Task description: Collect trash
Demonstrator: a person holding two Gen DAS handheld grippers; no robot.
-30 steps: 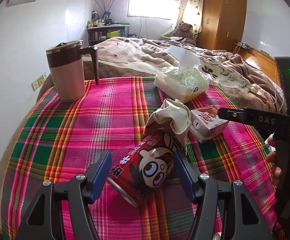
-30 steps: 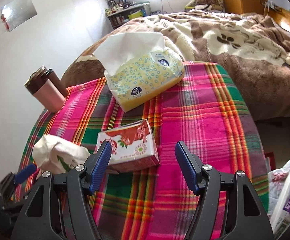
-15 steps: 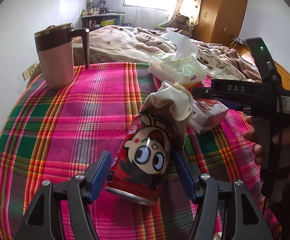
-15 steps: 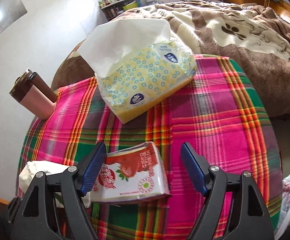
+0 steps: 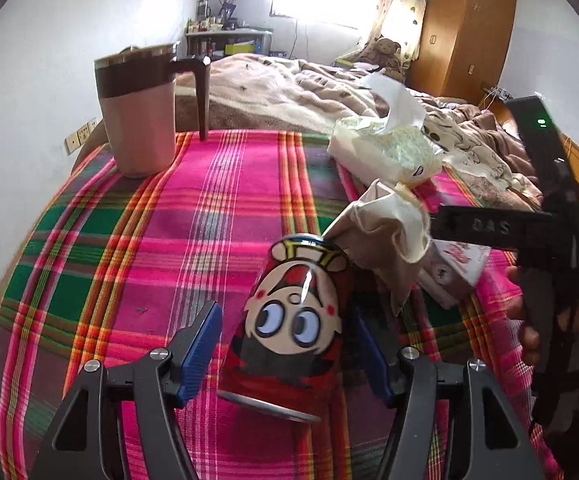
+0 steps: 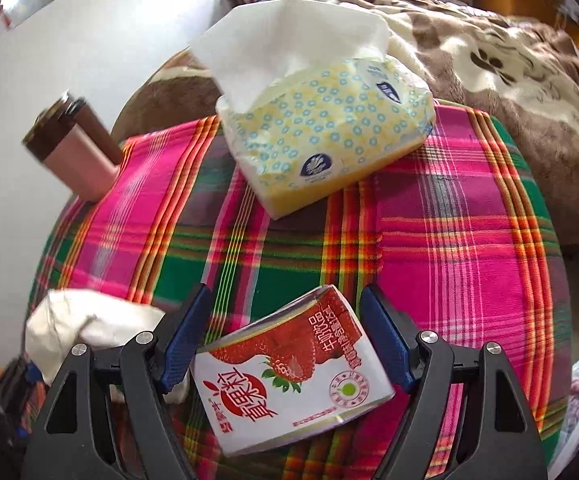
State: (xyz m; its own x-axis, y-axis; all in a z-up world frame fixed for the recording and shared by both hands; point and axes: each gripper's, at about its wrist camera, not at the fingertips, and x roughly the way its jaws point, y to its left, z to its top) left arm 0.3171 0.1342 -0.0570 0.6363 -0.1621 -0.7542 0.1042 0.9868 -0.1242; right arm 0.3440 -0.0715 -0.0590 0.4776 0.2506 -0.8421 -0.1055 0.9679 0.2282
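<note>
Left wrist view: left gripper [image 5: 285, 344] jaws clamp a red cartoon can [image 5: 293, 328] at lower centre, its long axis tilting up-right. Right wrist view: right gripper [image 6: 285, 344] jaws, just widened, straddle a strawberry milk carton [image 6: 293, 376] lying flat on the plaid surface [image 6: 469, 240], long axis toward upper right.

Tablecloth [image 5: 209, 216]: woven plaid cloth, matt. Can [image 5: 293, 328]: glossy printed metal. Carton [image 6: 293, 372]: smooth coated paperboard, at the can's 2 o'clock. Tissue pack [image 6: 329, 136]: shiny plastic film. Mug [image 5: 137, 120]: matt body, metal rim.
</note>
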